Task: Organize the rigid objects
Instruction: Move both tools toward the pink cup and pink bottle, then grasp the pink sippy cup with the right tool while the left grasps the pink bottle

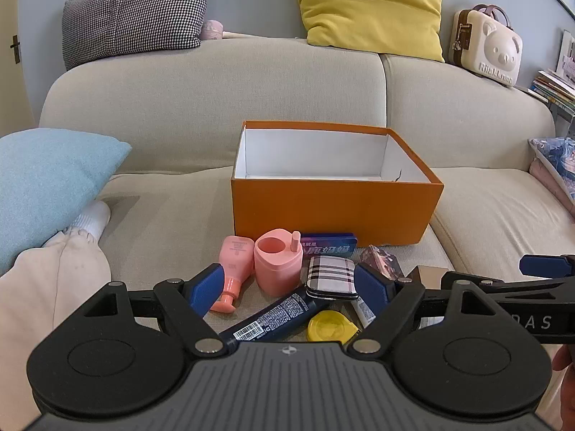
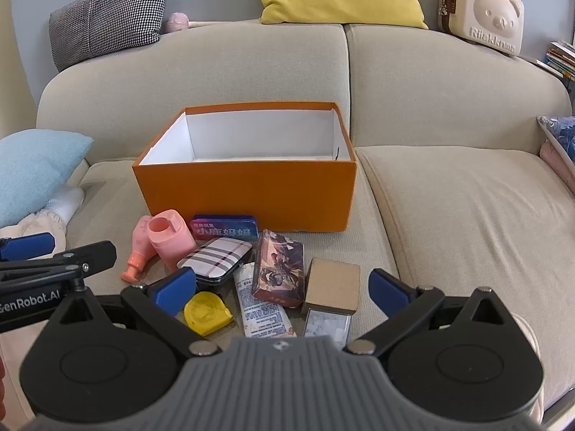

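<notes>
With both hand-held grippers spread wide and holding nothing, the left hand-held gripper (image 1: 291, 289) and the right hand-held gripper (image 2: 284, 289) hover over the clutter on the sofa (image 2: 467, 215) before the empty orange box (image 2: 251, 190), so I'd take the cardboard box (image 2: 332, 285) first, squarely across its flat sides.

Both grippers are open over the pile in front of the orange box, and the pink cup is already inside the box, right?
Not quite. The pink cup is not in the orange box; it stands on the sofa in front of it, among the pile. The right wrist view shows the box holding nothing visible. The rest holds: the left gripper and right gripper are both open.
</notes>
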